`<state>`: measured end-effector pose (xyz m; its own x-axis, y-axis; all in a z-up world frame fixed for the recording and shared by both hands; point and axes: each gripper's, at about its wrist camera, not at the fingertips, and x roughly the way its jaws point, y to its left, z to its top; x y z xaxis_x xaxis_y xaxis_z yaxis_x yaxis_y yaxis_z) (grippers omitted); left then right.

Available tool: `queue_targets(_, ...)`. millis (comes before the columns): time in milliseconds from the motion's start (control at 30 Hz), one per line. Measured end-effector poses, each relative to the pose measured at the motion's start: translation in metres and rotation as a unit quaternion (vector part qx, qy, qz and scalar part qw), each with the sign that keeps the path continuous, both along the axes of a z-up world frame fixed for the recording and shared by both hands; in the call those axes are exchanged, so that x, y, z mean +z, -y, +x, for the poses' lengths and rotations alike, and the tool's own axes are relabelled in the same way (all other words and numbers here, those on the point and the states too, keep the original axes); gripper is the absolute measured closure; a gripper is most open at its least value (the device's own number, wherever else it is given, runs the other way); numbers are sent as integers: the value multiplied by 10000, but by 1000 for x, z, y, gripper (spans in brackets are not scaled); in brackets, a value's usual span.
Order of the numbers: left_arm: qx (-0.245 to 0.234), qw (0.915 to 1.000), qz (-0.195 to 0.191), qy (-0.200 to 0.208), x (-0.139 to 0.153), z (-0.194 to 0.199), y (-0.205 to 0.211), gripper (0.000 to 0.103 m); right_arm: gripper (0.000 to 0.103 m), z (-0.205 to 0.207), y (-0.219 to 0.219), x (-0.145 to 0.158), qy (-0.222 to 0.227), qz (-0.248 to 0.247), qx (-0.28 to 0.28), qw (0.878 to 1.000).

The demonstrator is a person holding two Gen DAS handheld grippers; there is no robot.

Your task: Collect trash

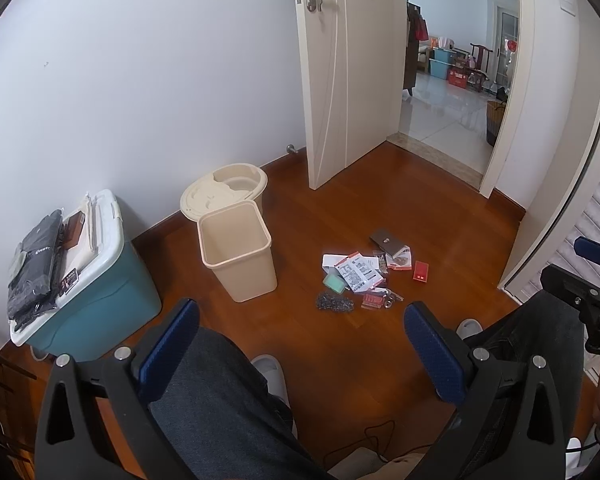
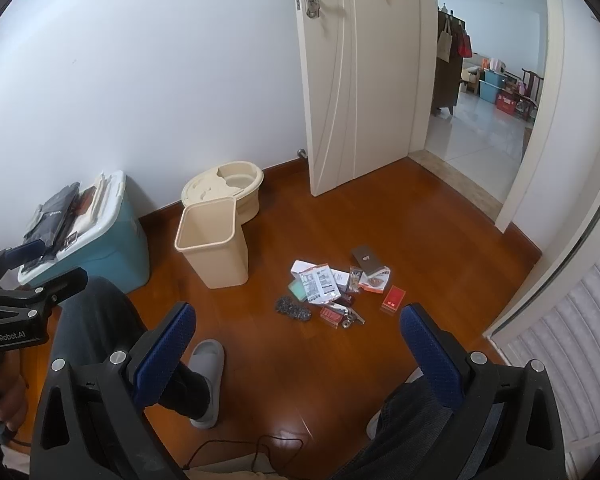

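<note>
Trash (image 1: 363, 276) lies scattered on the wooden floor (image 1: 439, 208), ahead of and between the fingers of both grippers. The left gripper (image 1: 301, 350) and right gripper (image 2: 298, 350) are spread wide, holding nothing. Farther left of the fingers stands a beige bin (image 1: 238, 252), beyond it an open door (image 1: 347, 68).

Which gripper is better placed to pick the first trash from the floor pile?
Probably the right gripper: the trash pile lies between its open fingers. From the left gripper, it sits rightward, nearer the bin.
</note>
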<state>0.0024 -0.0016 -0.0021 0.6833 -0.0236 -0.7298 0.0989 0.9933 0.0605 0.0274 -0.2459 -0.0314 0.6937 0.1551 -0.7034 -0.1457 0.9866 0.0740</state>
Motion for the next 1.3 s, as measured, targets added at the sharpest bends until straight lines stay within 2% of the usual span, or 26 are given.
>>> queue_targets(1300,-32,10000,-43,-1,0,2,-2,0,0,1,-2,0,12,7,29,10000)
